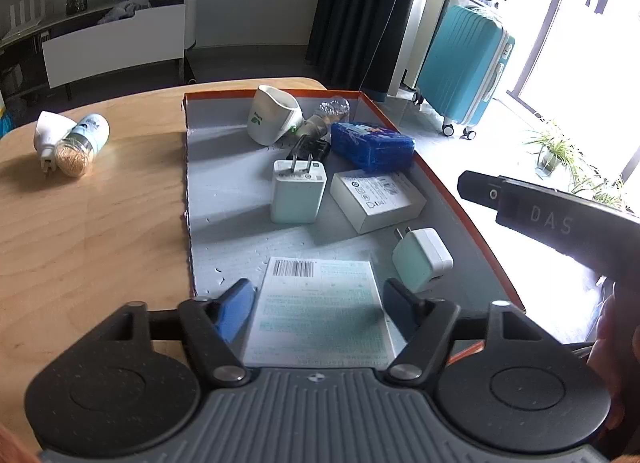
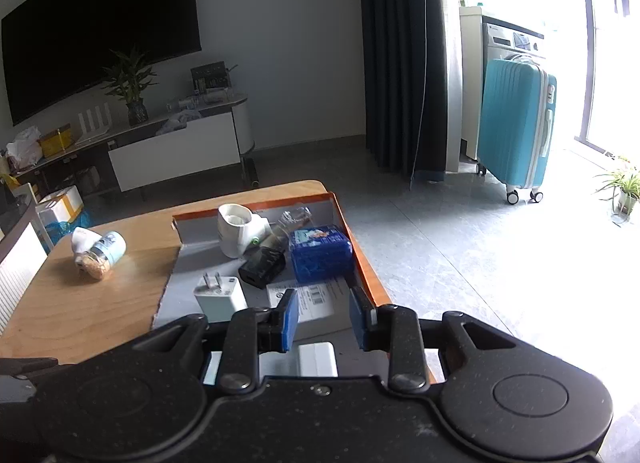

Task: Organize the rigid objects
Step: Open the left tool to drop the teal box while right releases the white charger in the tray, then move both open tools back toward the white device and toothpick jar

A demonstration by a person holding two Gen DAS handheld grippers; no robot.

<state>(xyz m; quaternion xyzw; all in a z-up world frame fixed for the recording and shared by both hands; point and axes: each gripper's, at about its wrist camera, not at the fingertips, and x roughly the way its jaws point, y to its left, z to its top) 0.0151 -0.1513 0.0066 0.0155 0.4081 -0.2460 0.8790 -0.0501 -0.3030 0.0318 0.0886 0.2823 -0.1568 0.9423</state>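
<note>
Both grippers hang over the near end of the shallow grey tray with an orange rim [image 1: 440, 183], which sits on the light wooden table [image 1: 92, 215]. The left gripper [image 1: 318, 303] has its jaws spread wide, holding nothing, above a white printed sheet with a barcode [image 1: 320, 303]. The right gripper [image 2: 324, 317] is likewise parted and empty. Inside the tray lie a white two-pin charger [image 1: 296, 191], a flat white box [image 1: 376, 199], a blue block [image 1: 372, 145] and a white cup on its side [image 1: 272, 115]. A toothpick jar [image 1: 82, 145] lies on the table outside the tray.
</note>
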